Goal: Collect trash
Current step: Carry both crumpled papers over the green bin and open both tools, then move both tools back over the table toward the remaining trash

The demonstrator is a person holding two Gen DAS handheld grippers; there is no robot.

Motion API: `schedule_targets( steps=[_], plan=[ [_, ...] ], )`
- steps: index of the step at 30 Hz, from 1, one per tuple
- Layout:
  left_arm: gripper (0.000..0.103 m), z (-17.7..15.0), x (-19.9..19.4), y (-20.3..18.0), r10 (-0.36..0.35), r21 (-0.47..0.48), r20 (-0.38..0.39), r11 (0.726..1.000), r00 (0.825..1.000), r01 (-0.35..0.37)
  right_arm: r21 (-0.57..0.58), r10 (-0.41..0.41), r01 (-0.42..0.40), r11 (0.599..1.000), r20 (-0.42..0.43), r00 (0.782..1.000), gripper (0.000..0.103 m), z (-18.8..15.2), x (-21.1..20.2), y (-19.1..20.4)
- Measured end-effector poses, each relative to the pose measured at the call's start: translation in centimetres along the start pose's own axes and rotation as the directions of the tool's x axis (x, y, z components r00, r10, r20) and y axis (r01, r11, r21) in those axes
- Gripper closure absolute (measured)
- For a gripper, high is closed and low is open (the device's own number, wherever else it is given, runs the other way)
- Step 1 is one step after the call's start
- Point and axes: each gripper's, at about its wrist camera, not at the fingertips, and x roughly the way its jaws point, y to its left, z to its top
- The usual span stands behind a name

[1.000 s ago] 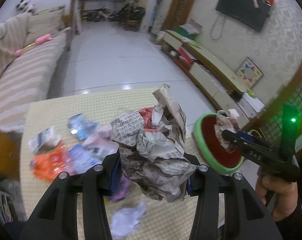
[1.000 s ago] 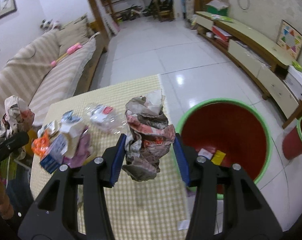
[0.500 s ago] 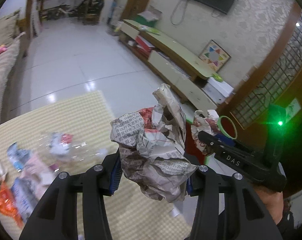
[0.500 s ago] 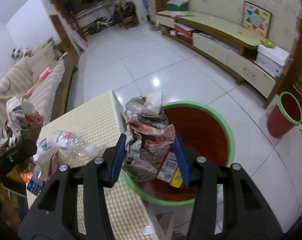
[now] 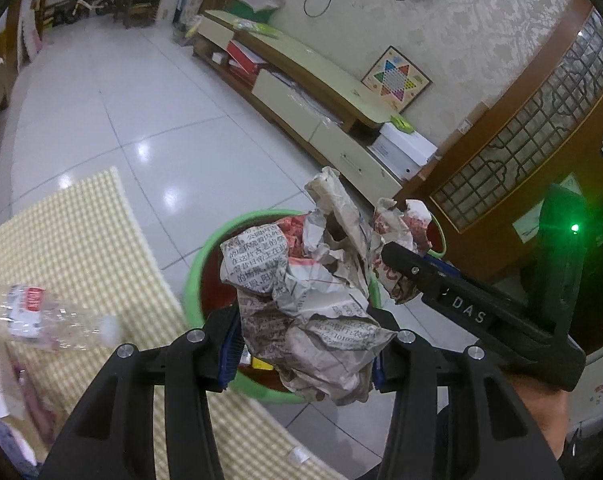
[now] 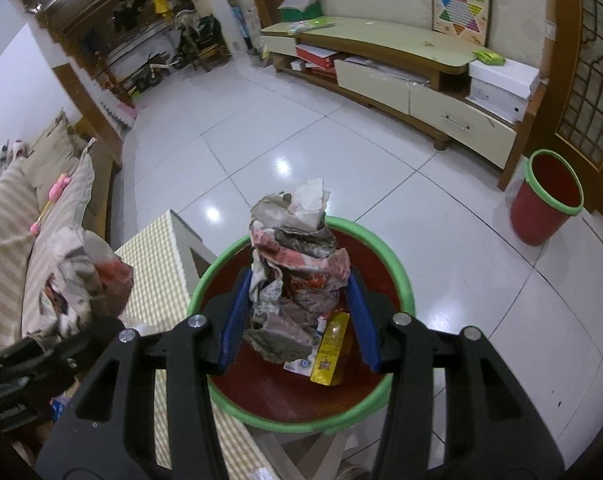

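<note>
The left gripper [image 5: 303, 354] pinches a newspaper ball [image 5: 305, 300]. The right gripper [image 6: 297, 320] pinches a paper wad [image 6: 295, 276] above the bin [image 6: 401, 280].

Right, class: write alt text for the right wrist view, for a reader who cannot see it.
The right gripper holds a crumpled newspaper wad directly above a red bin with a green rim that already contains a yellow carton. At left, the checked table meets the bin, and the left gripper's paper wad shows; a smaller red bin stands on the tiled floor beyond.
</note>
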Motion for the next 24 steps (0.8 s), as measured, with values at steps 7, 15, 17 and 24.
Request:
schedule_targets(
  steps=[7,15,17,24],
  plan=[
    [0.056,-0.2,2.4,-0.4,-0.015,0.007,-0.038,1.000,0.999,0.016,0.027,0.004,-0.004,1.000,-0.014,1.000,0.057,0.3,0.5,-0.8],
    [0.040,-0.2,4.0,-0.8,-0.001,-0.015,-0.058,1.000,0.998,0.000,0.019,0.005,-0.004,1.000,-0.016,1.000,0.056,0.3,0.8,-0.5],
    [0.036,-0.3,4.2,-0.8,0.008,-0.020,-0.064,1.000,0.998,-0.009,0.015,0.002,-0.002,1.000,-0.016,1.000,0.053,0.4,0.9,-0.4],
    [0.015,-0.7,3.7,0.1,0.019,-0.032,-0.052,0.999,0.998,-0.020,-0.001,-0.010,0.010,1.000,-0.010,1.000,0.035,0.5,0.9,0.1]
  ],
)
